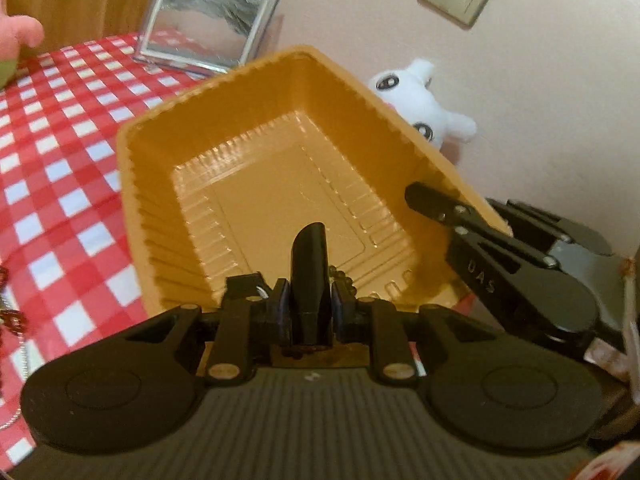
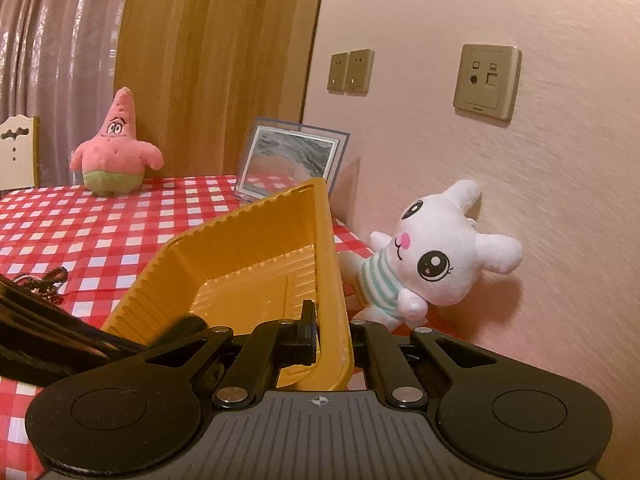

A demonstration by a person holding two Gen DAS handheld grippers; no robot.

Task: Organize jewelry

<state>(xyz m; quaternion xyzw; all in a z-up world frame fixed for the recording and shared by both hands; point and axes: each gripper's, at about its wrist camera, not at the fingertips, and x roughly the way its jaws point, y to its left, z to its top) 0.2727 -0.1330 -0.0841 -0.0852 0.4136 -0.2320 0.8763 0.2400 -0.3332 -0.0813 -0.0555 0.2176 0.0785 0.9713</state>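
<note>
— While the right gripper point(image 2: 326, 334) pinches that yellow tray point(image 2: 240, 236), how does the tray sit?

— Tilted, one long wall up on edge, over the red-checked tablecloth point(image 2: 120, 232). Its jaws are clamped together on that raised wall, one finger inside and the other behind it.

— And the left gripper point(image 1: 310, 312)?

— Closed on a black piece point(image 1: 310, 264) that stands upright between its pads, right at the tray's near edge. A few dark beads point(image 1: 345, 278) peek out just beside the right pad (too small to tell what they belong to).

— Any other jewelry?

— A chain point(image 1: 9, 320) lies on the cloth at the far left of the left wrist view, well apart from the tray. The right wrist view shows a dark tangle point(image 2: 50, 282) on the cloth beside the left gripper.

— What is behind?

— A small mirror point(image 2: 290, 160) near the wall, a white plush point(image 2: 436, 256) leaning on the wall beside the tray, and a pink plush point(image 2: 116, 148) farther back.
</note>
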